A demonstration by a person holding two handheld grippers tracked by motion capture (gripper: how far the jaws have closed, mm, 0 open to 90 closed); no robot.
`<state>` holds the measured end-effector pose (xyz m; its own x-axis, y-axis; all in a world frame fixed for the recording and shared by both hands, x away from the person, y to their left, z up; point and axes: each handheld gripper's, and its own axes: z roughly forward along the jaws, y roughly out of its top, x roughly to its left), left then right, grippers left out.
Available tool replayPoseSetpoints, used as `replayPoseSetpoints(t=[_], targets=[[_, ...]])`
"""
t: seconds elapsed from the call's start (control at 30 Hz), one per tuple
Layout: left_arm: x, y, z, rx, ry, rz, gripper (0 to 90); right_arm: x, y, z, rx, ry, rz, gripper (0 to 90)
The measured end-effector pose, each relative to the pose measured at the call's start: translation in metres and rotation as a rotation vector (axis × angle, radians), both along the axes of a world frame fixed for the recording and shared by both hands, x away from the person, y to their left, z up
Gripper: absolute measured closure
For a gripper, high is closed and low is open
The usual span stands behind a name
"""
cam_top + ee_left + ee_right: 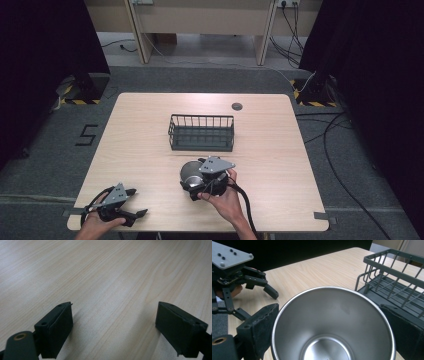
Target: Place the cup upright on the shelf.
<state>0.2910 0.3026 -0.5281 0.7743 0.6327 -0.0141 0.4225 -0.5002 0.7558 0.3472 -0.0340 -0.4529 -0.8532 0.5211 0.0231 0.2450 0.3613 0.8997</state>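
Observation:
A steel cup (189, 171) sits at the middle front of the wooden table (145, 115), just before a dark wire basket (201, 133). My right gripper (195, 180) is shut on the cup. In the right gripper view the cup (329, 312) shows its open mouth and bare inside, and the black pads (259, 327) press on both sides of its wall. My left gripper (137, 202) lies low at the table's front left corner, open. Bare wood lies between its fingers (57, 327).
The wire basket (392, 275) holds nothing and stands right beside the cup. A round dark cable grommet (237, 106) is set in the table's far side. Bare wood lies to the left and right of the basket. Cables trail on the floor at the right.

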Motion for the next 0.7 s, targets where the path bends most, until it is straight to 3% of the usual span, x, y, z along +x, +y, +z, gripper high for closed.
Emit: replayPoseSetpoints(t=[0.43,0.7], targets=[[0.0,0.0,0.0,0.001,0.0,0.0,13.8,0.01,-0.001,0.009,0.001,0.015,0.001,6.1],[0.0,0.0,0.0,0.0,0.0,0.0,13.8,0.021,-0.002,0.023,0.011,0.019,-0.004,6.1]])
